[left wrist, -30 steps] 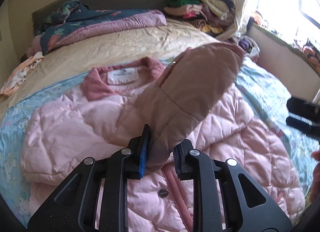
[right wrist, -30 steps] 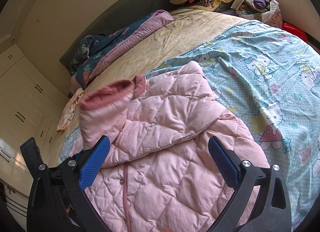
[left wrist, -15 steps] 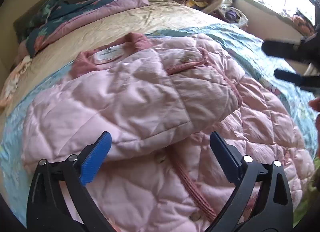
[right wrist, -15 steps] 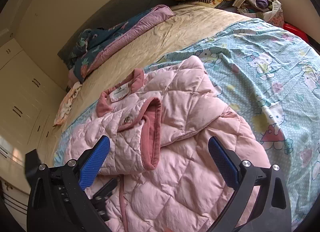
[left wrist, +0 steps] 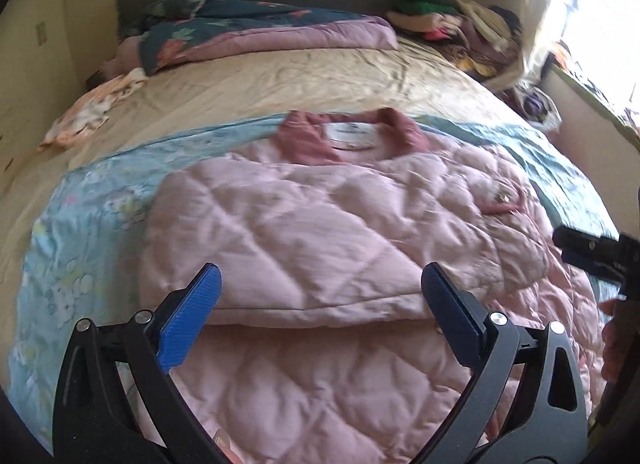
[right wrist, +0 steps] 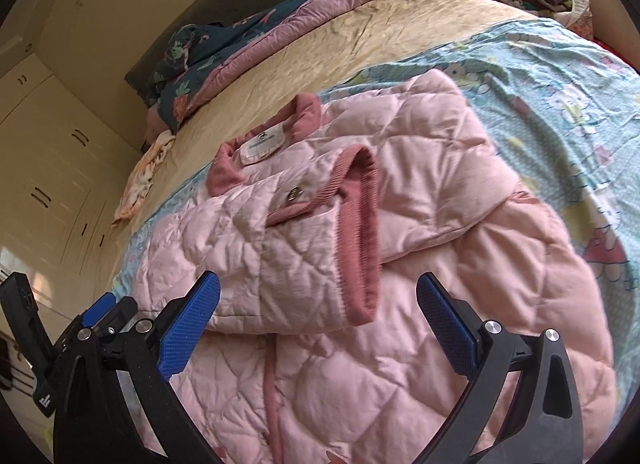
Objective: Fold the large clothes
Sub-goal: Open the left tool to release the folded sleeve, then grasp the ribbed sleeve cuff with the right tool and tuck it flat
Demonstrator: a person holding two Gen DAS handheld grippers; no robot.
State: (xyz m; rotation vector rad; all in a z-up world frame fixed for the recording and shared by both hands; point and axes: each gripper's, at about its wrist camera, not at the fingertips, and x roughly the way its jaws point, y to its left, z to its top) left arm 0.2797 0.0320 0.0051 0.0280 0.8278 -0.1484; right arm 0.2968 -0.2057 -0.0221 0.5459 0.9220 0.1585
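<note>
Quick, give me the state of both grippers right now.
Left gripper: open, holding nothing, above the pink jacket.
Right gripper: open, holding nothing, above the jacket's folded sleeve.

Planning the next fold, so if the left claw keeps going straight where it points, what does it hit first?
Most likely the folded-over sleeve of the pink quilted jacket, lying directly between the open fingers of the left claw. Depth is unclear, but nothing else sits in between.

Each hand-held gripper (left wrist: 320, 312) (right wrist: 318, 314) has black arms, silver screws and textured blue fingertip pads (left wrist: 188, 318).
</note>
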